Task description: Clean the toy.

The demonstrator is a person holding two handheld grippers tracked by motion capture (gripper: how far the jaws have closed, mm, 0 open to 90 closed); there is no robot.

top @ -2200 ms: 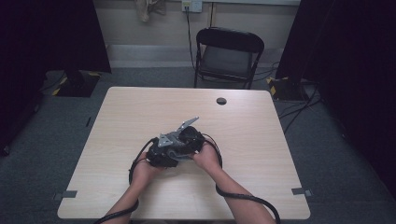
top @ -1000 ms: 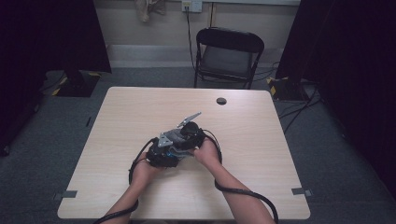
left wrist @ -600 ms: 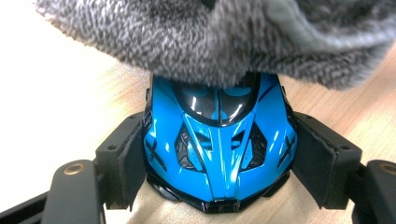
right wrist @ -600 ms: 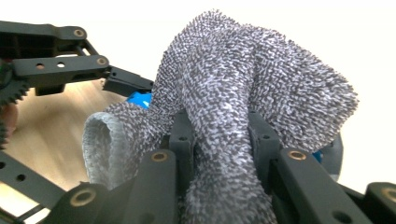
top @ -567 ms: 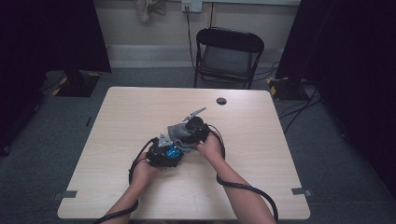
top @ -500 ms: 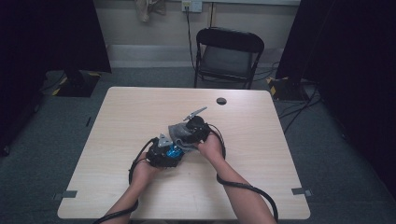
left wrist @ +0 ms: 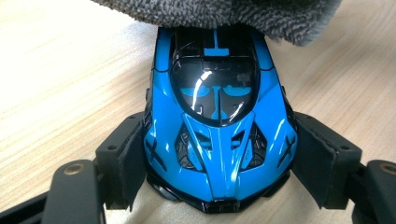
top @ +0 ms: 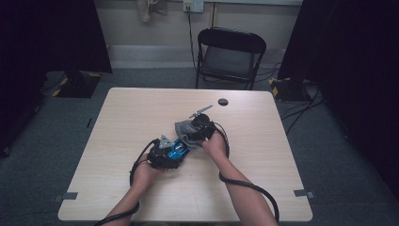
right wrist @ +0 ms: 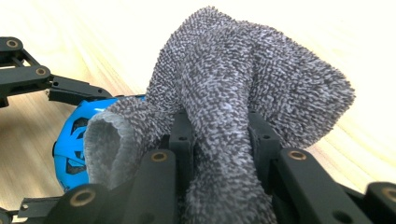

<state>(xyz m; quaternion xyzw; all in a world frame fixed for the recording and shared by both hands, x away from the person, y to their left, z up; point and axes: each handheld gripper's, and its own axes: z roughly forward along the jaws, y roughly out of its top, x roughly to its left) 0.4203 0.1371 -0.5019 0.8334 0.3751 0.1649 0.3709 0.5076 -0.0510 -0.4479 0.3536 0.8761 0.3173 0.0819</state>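
The left gripper [left wrist: 219, 182] has its two black jaws pressed against the sides of a blue toy car [left wrist: 217, 126], one pad on each flank near the end of the car that points back to the gripper's camera. The car stands on its wheels on the wooden table [left wrist: 56, 70], directly ahead of this gripper and between its jaws. At the far end of the car, a grey cloth [left wrist: 219, 14] lies over the car body and touches it.

The right gripper [right wrist: 219, 135] is clamped on this grey cloth [right wrist: 243, 93]: a thick fold of the fabric rises between its two jaws, and the rest bulges above and to both sides of them. Just beyond the cloth and lower to the left of this gripper, a part of the blue toy car [right wrist: 70, 140] is visible, with the black links of the left gripper around it.

In the high view, the left gripper [top: 164, 153] and the right gripper [top: 200, 129] are close together near the middle of the table [top: 131, 108], with the car [top: 178, 148] and the cloth [top: 185, 127] between them.
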